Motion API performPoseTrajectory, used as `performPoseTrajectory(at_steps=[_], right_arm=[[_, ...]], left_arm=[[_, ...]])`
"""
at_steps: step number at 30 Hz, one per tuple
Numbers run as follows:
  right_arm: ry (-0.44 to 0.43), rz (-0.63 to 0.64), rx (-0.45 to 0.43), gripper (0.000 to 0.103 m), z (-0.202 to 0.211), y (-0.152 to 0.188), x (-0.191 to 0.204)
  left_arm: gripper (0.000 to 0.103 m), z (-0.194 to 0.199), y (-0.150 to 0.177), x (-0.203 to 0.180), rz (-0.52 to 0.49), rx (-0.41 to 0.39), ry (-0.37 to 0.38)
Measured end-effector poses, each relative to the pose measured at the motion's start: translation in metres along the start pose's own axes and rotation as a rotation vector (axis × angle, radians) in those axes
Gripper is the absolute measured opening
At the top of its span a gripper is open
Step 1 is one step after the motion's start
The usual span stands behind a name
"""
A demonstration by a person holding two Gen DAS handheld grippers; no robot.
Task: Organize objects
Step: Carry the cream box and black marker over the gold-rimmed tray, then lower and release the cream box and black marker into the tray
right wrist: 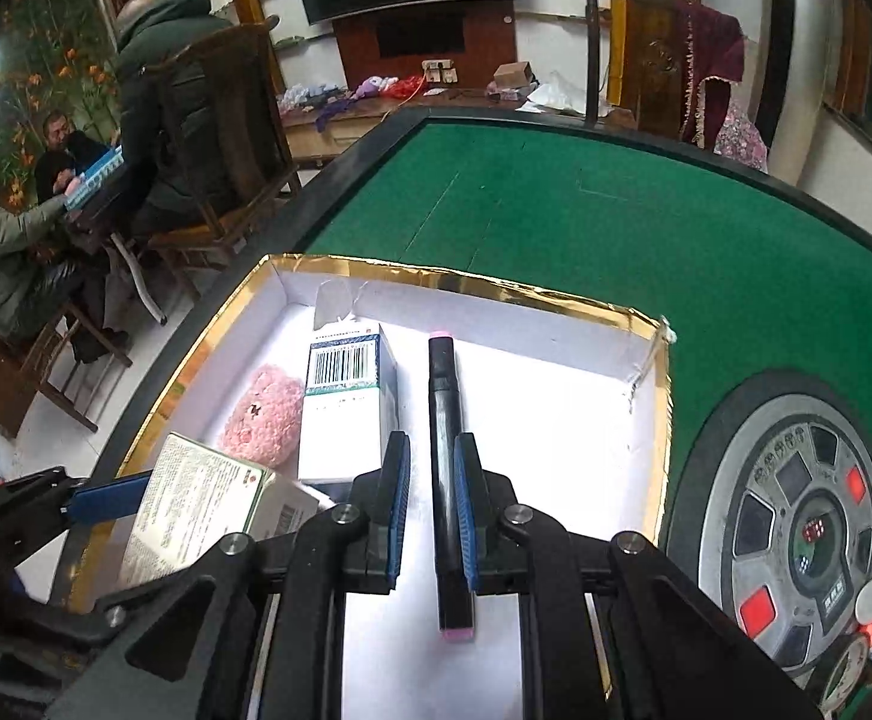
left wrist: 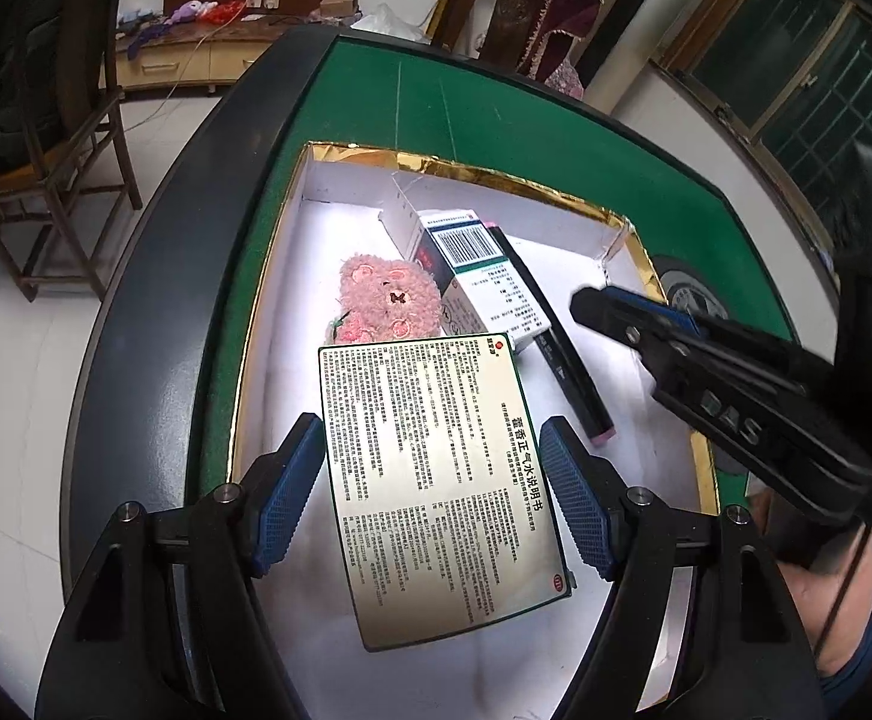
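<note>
So there's a shallow white tray with a gold foil rim [right wrist: 154,408] sitting on the green felt surface [right wrist: 646,228], and pretty much everything is in it. The left gripper [left wrist: 433,501] is clamped on a flat medicine box [left wrist: 436,480], cream with a dark green border and packed with tiny black print, held tilted over the near part of the tray. The right gripper [right wrist: 427,501] is pinched tight on a black marker [right wrist: 445,450] with pink end caps, which lies lengthwise, running from near to far. Left of the marker is a white carton with a barcode [right wrist: 346,408], and left of that a fuzzy pink teddy bear [right wrist: 262,414] touching it. Off to the right, the surface's round dice console [right wrist: 796,528] with red buttons sits outside the tray.
</note>
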State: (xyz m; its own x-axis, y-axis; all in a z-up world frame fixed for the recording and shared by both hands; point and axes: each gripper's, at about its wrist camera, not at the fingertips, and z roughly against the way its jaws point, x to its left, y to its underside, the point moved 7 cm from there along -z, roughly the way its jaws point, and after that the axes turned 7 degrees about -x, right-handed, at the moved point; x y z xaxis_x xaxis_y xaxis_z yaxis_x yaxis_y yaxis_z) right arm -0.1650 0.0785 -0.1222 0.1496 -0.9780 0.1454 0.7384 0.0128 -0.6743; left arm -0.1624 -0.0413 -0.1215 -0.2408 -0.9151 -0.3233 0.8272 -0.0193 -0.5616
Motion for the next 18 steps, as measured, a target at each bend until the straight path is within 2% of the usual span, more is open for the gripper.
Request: performPoseTrajectory(at_steps=[7,12,16,18], right_arm=[[-0.037,-0.044,-0.039,0.014,0.024,0.007,-0.009],[-0.085,-0.099,-0.065,0.014,0.043,0.016,-0.016],[-0.111,-0.108,-0.079,0.014,0.058,0.027,-0.018],[-0.134,-0.117,-0.094,0.014,0.07,0.031,-0.019]], left_arm=[[0.076,-0.006,-0.001,0.001,0.029,-0.008,0.005],[0.076,-0.006,0.013,-0.02,-0.081,0.076,0.029],[0.078,-0.008,0.005,-0.011,-0.047,0.017,-0.018],[0.078,-0.005,-0.004,0.006,-0.005,-0.036,-0.078]])
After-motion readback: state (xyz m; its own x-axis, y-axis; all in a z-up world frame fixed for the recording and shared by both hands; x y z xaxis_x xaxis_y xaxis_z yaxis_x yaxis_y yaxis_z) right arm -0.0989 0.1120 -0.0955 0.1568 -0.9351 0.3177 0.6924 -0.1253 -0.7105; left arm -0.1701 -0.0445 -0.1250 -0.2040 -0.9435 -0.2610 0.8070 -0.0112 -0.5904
